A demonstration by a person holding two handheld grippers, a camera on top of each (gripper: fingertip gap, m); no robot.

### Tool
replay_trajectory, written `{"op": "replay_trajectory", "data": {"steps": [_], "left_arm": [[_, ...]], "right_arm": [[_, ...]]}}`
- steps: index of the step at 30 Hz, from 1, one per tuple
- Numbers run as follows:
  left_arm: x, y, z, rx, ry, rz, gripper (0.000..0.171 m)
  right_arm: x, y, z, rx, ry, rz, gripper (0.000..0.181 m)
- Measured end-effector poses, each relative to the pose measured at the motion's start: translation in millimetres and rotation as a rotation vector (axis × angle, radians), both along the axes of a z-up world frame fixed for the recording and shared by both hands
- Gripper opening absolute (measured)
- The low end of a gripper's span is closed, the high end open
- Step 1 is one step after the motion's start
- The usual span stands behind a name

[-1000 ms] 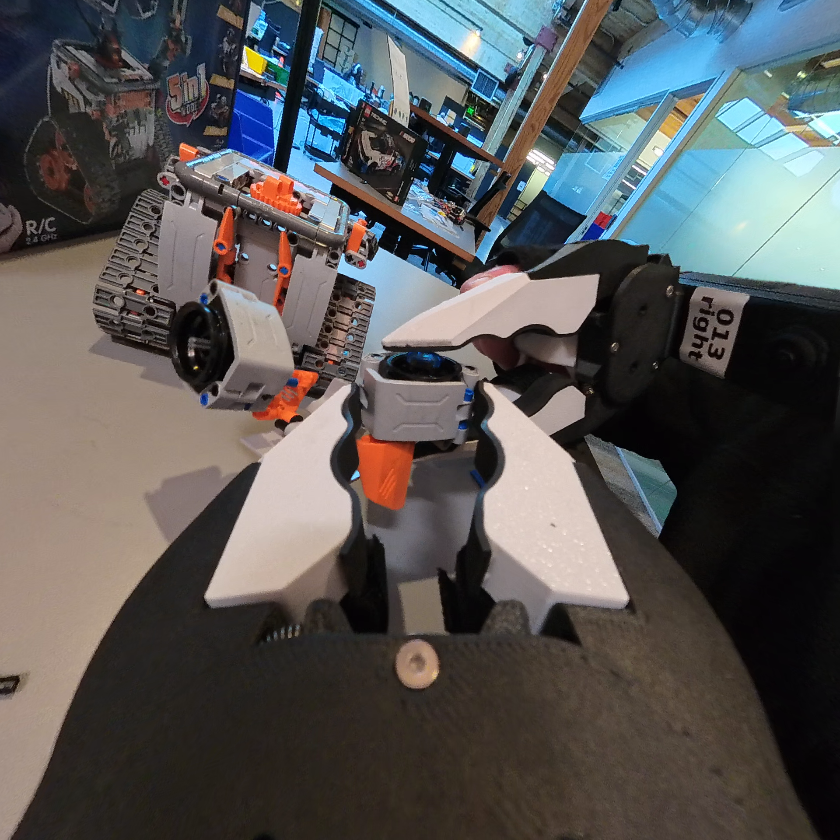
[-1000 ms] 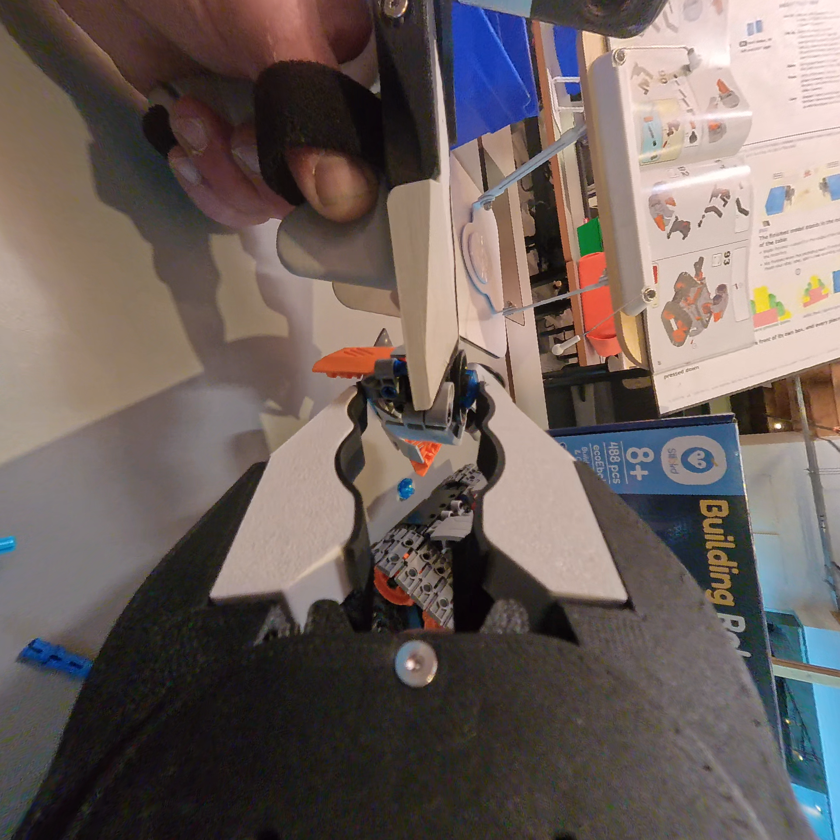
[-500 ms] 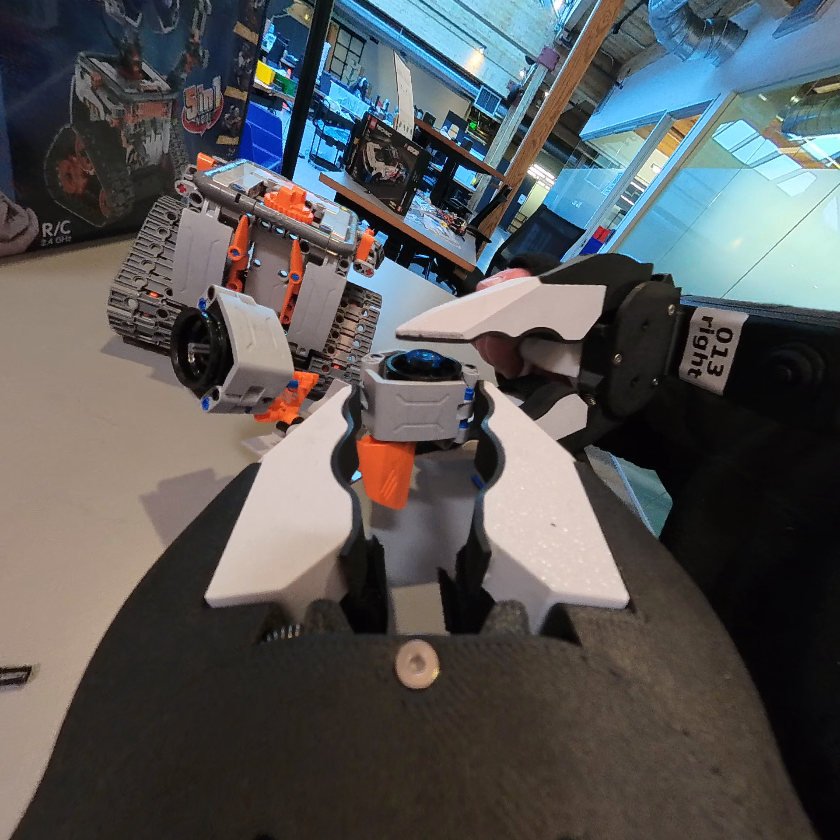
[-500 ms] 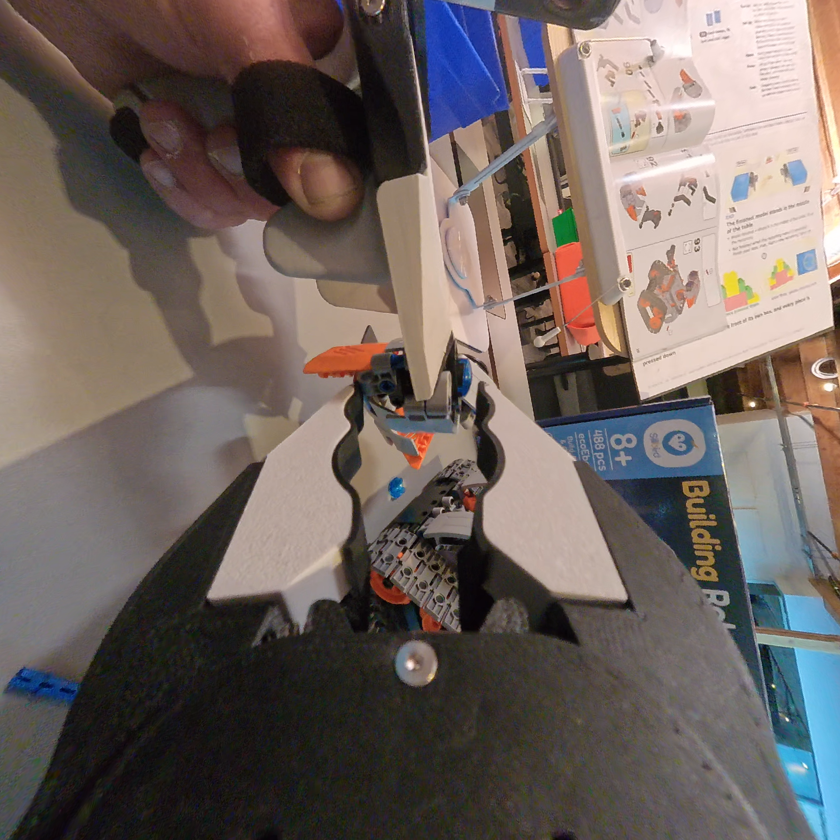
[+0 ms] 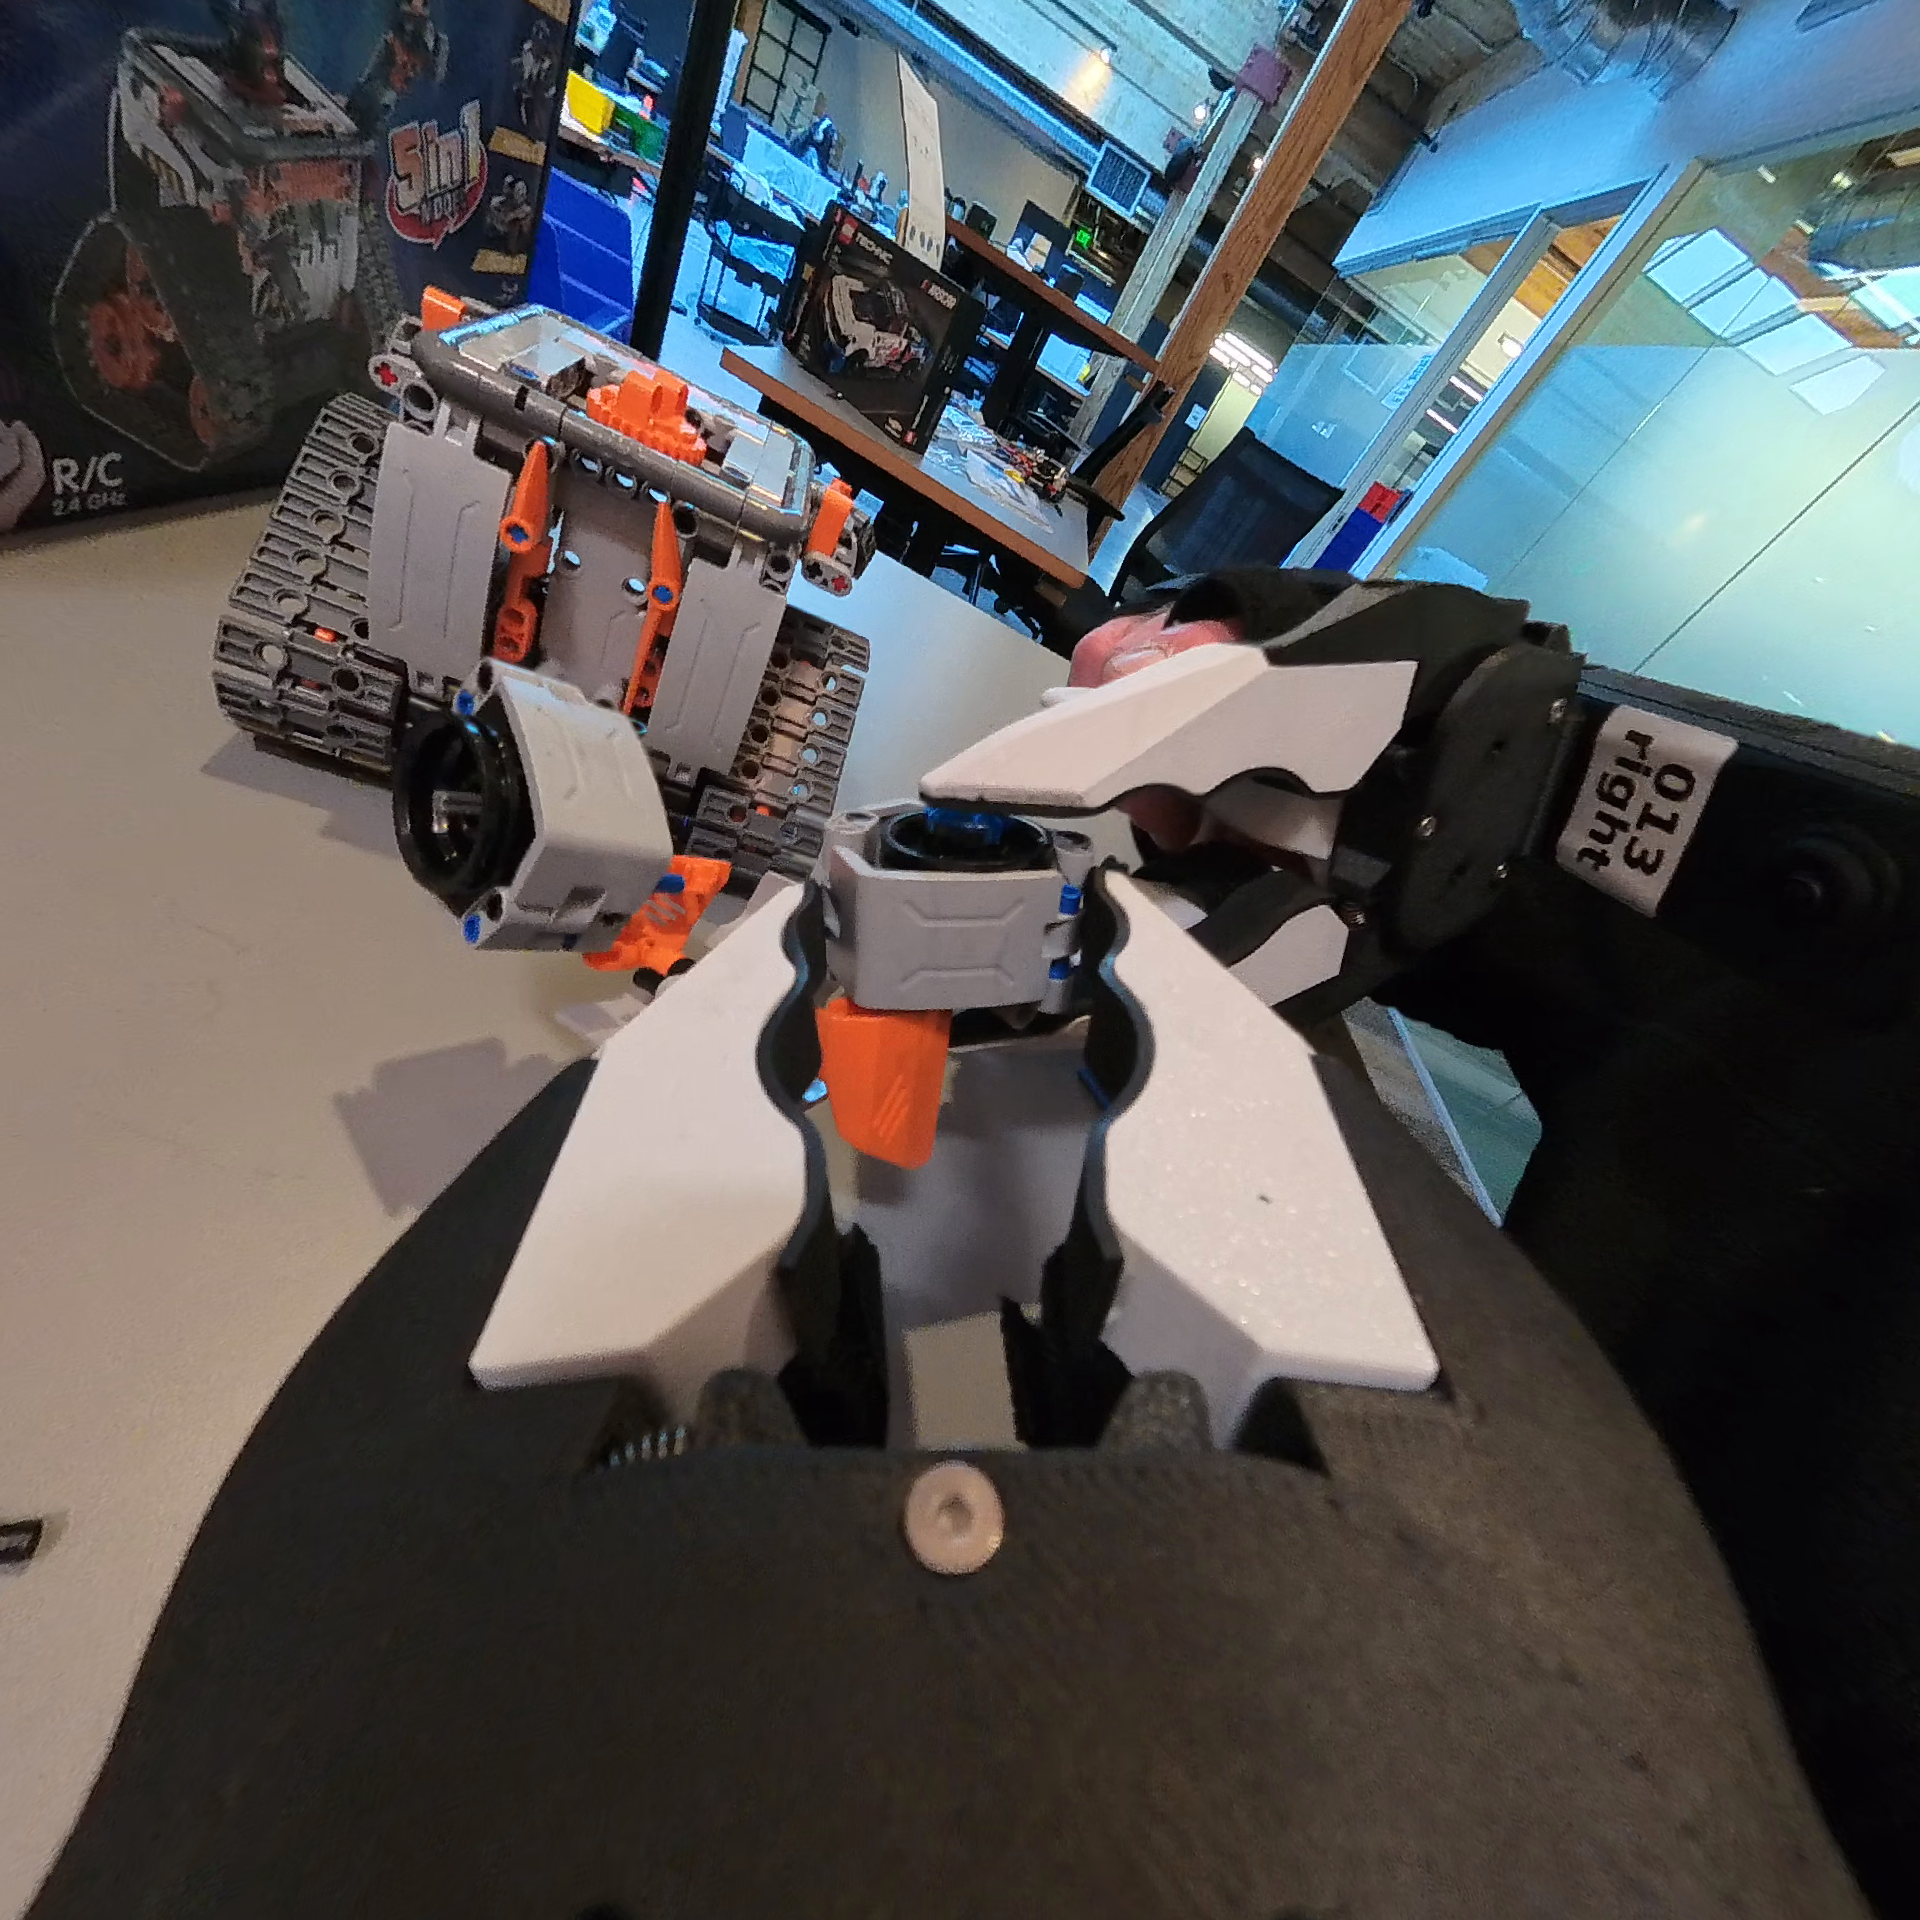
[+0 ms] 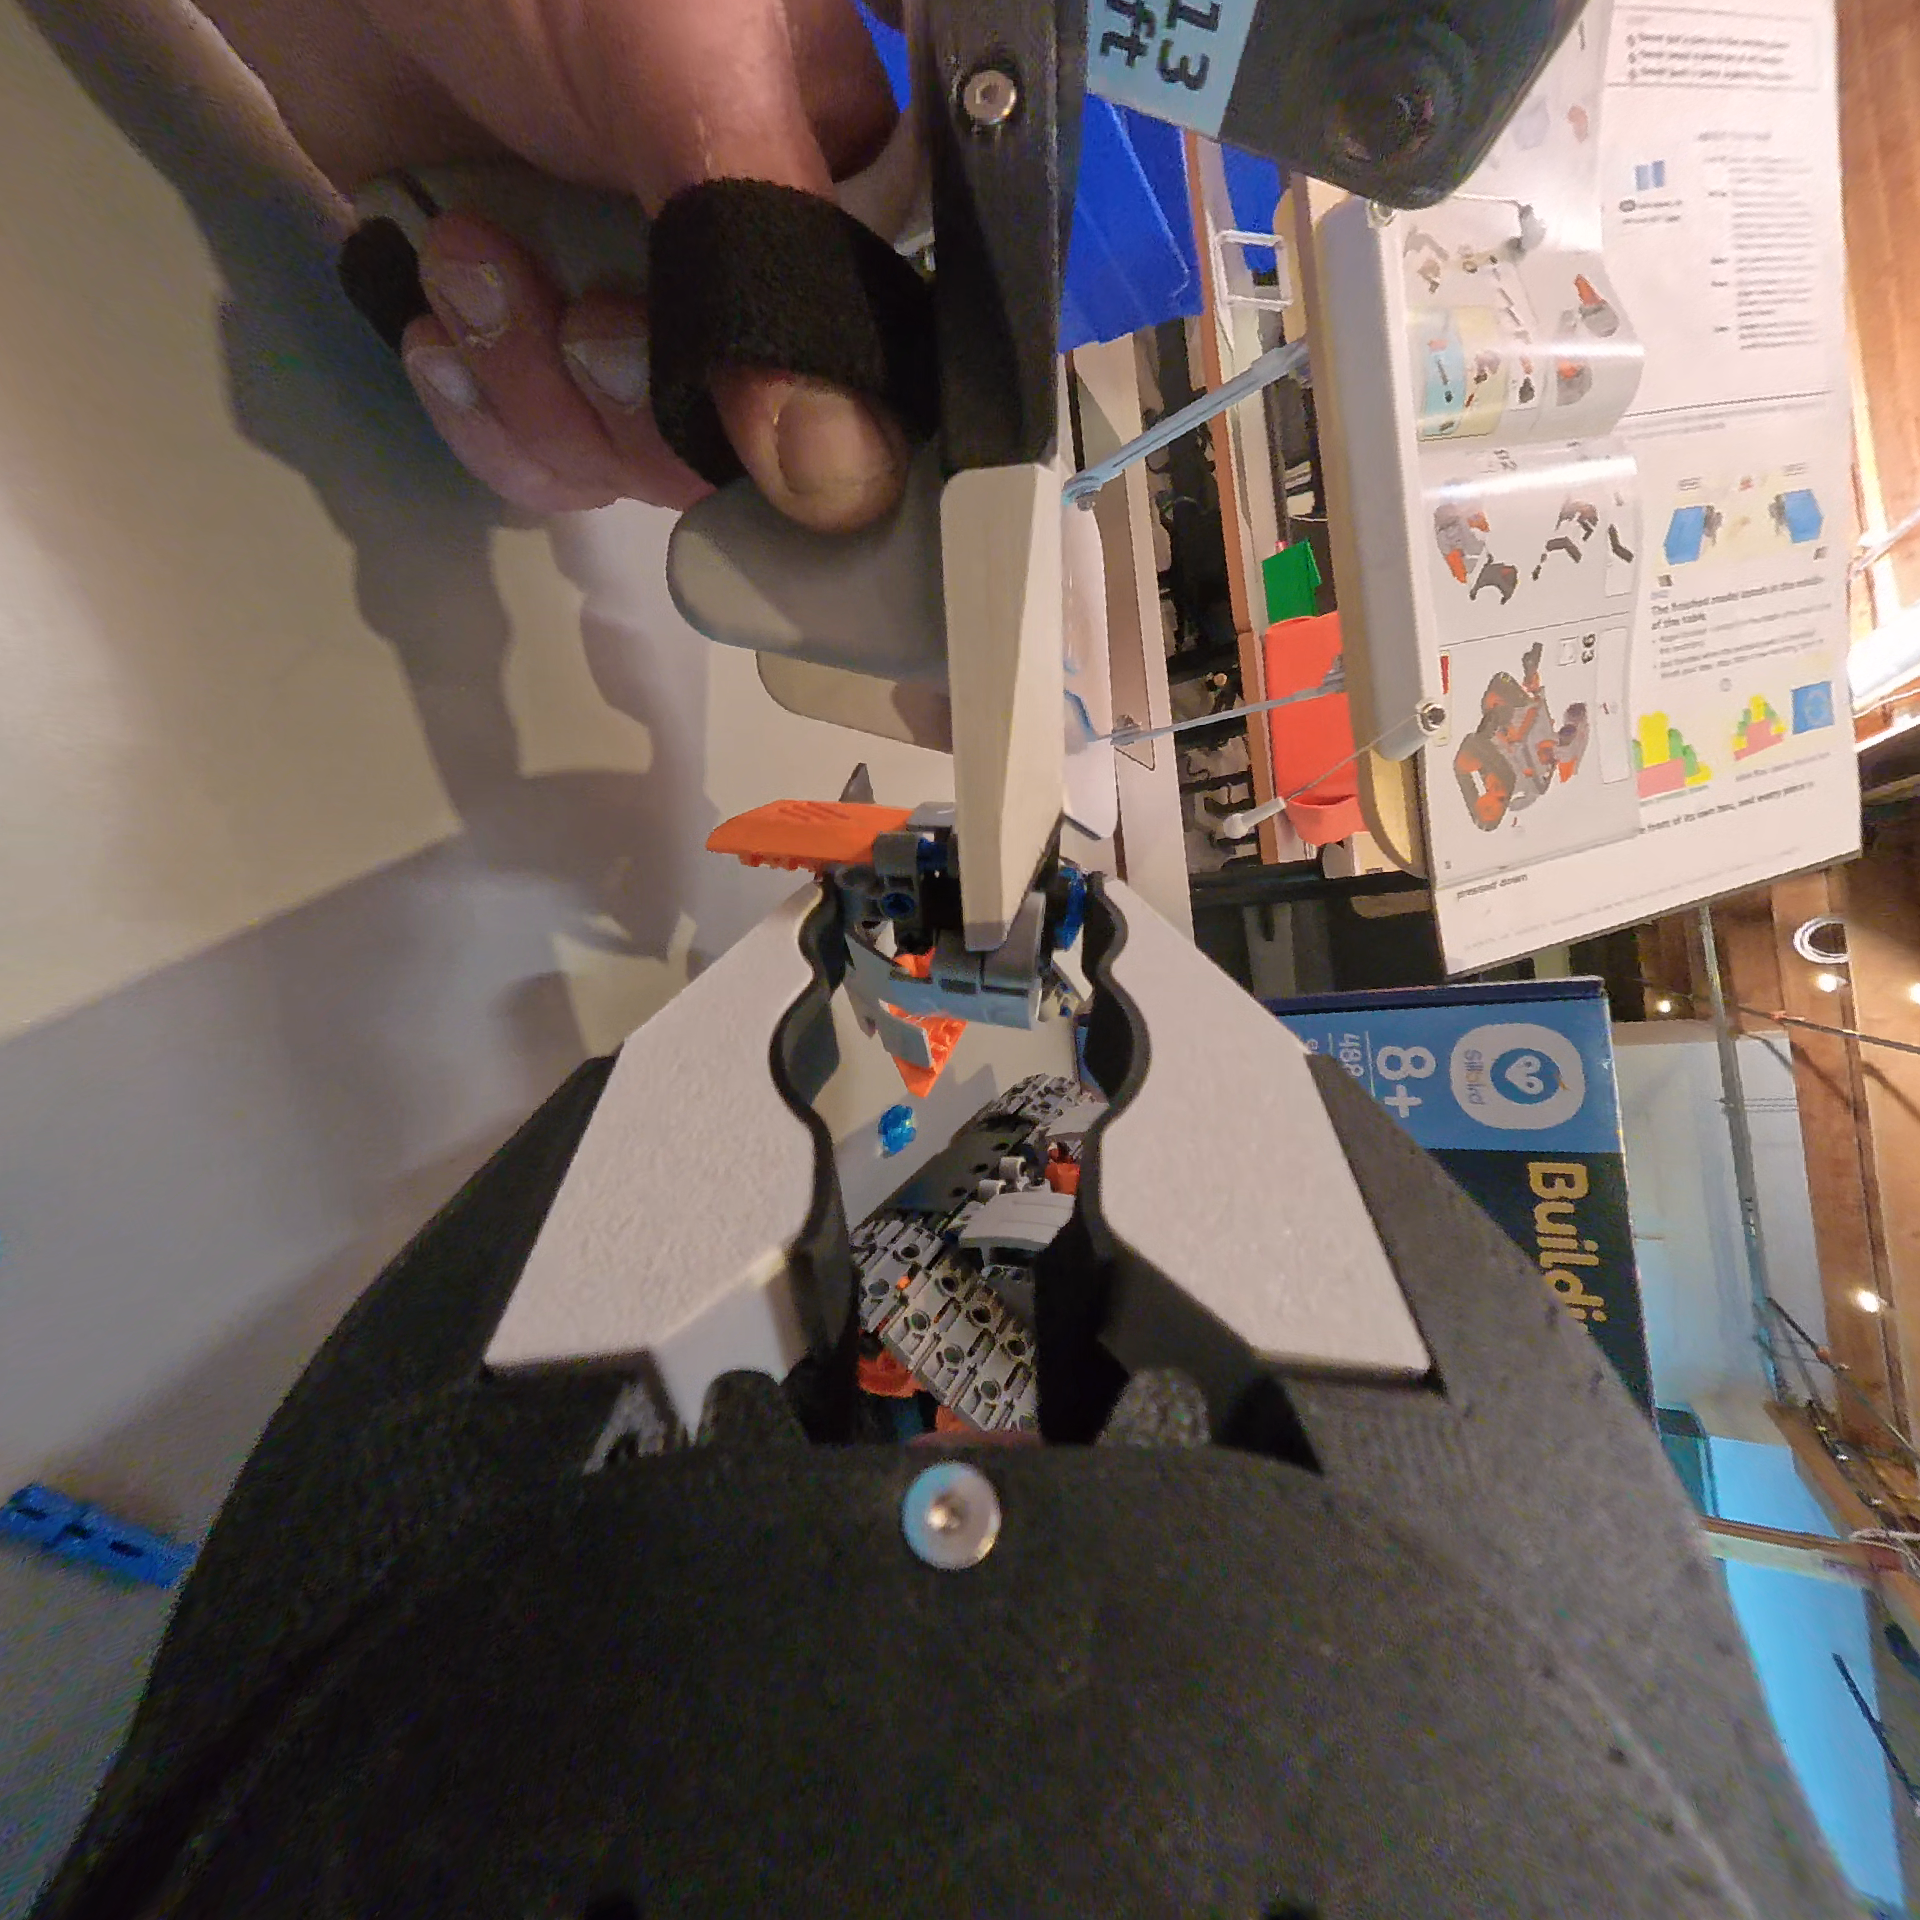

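Left wrist view first: what carries print?
— A dark box [image 5: 208, 208] with a tracked vehicle pictured on it stands at the desk's far left corner. A black box [image 5: 883, 312] showing a car lies on another table behind. The right gripper [image 5: 1049, 831] wears a white printed label [image 5: 1642, 810].
And the fingers?
— The left gripper [image 5: 945, 914] is clamped on a grey brick module [image 5: 925, 935], which has a black socket on top and an orange piece hanging below. It is held above the desk [image 5: 156, 1039], near the right edge. One right finger lies on the module's blue top. The other is hidden, so I cannot tell whether that gripper grips.
Open room?
— The tracked brick vehicle [image 5: 582, 582] sits toward the far edge, with a second grey module [image 5: 530, 821] just before it. The near left of the desk is bare apart from a small black piece [image 5: 16, 1538].
Right wrist view?
— A hand [image 6: 623, 260] holds the left gripper, which bears a pale blue label [image 6: 1153, 52]. An instruction booklet [image 6: 1558, 520] stands on a holder, with a blue printed box [image 6: 1507, 1091] beside it.
Containers?
— Orange [image 6: 1299, 707], green [image 6: 1288, 582] and blue bins [image 6: 1122, 208] stand beyond. Their contents are hidden.
The right fingers here?
— They straddle the module. A blue pin on it meets one finger; I cannot tell about the other. A loose blue pin [image 6: 894, 1127] and a blue brick [image 6: 83, 1538] lie on the desk.
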State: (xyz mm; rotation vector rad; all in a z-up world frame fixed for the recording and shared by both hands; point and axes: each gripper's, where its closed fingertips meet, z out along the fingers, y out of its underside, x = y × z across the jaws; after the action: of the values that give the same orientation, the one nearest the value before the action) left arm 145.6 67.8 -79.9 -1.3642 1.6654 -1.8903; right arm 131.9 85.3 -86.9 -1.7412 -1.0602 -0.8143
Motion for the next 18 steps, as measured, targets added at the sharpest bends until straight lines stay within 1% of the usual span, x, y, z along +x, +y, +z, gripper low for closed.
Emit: {"op": "replay_trajectory", "data": {"steps": [3,5,7,9,12,16,18], "left_arm": [[-0.2,-1.8,-0.9,0.005,0.001,-0.006,0.046],[-0.5,-2.9,-1.3,0.013,0.002,-0.007,0.046],[-0.7,-3.2,-1.3,0.012,0.003,-0.008,0.046],[-0.3,-3.2,-3.2,0.019,0.007,-0.005,0.046],[-0.2,-3.7,-3.6,0.012,0.008,-0.008,0.046],[-0.3,-1.2,2.9,-0.001,-0.017,-0.002,0.046],[0.4,3.0,3.9,-0.007,-0.02,0.016,0.047]], "right_arm": [[-0.6,-1.6,-2.1,-0.014,-0.025,0.001,0.043],[-1.0,-2.9,-3.2,-0.023,-0.034,0.0,0.039],[-1.2,-3.4,-3.2,-0.028,-0.011,0.003,0.038],[-0.7,-3.5,-5.0,-0.035,-0.032,-0.004,0.038],[-0.5,-3.9,-5.4,-0.043,-0.019,-0.001,0.037],[-2.6,-2.3,1.3,-0.024,0.068,0.034,0.041],[-6.0,-2.7,3.1,-0.031,0.127,0.052,0.047]]}}
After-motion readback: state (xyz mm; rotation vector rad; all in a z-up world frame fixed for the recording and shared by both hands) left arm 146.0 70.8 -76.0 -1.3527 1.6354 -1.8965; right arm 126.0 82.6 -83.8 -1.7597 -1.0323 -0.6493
